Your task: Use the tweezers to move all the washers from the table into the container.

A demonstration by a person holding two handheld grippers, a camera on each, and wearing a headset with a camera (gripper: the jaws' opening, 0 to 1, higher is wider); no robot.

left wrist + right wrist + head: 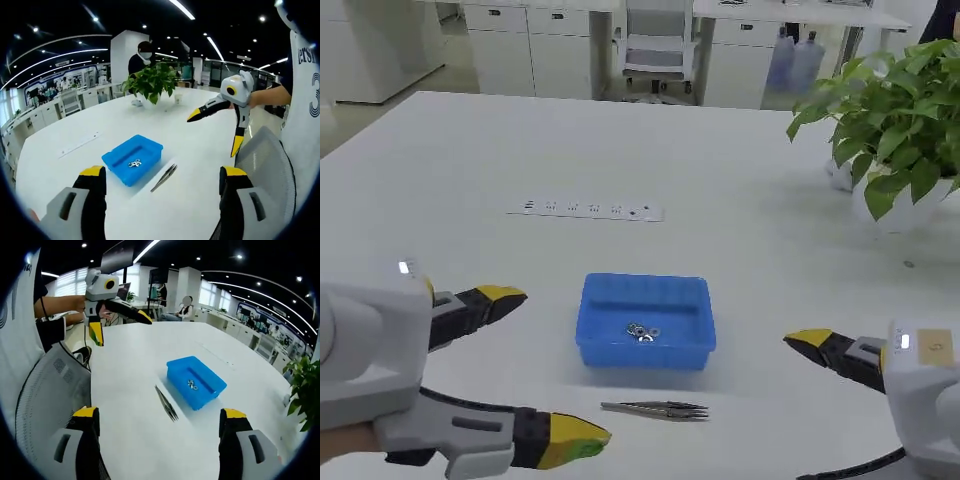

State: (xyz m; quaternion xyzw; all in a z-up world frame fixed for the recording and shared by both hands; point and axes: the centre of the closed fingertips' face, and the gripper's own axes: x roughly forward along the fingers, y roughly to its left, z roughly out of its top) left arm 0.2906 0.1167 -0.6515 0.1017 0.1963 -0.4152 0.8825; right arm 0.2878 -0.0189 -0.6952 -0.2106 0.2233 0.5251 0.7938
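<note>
Left hand-held gripper (567, 365) released, jaws wide apart, holding nothing, hovering left of the container. Right hand-held gripper (159, 414) likewise released and empty, off to the right. Tweezers (657, 408) lie flat on the tabletop (520, 150), just in front of the blue container (620, 352), touched by neither gripper. Washers (641, 332) sit clustered on the container floor. I see none loose on the tabletop, though parts that small could escape me. Judgement: transfer looks finished, tool set down. Next move: scan the tabletop for strays; any stray calls for regrasping the tweezers across both arms.
</note>
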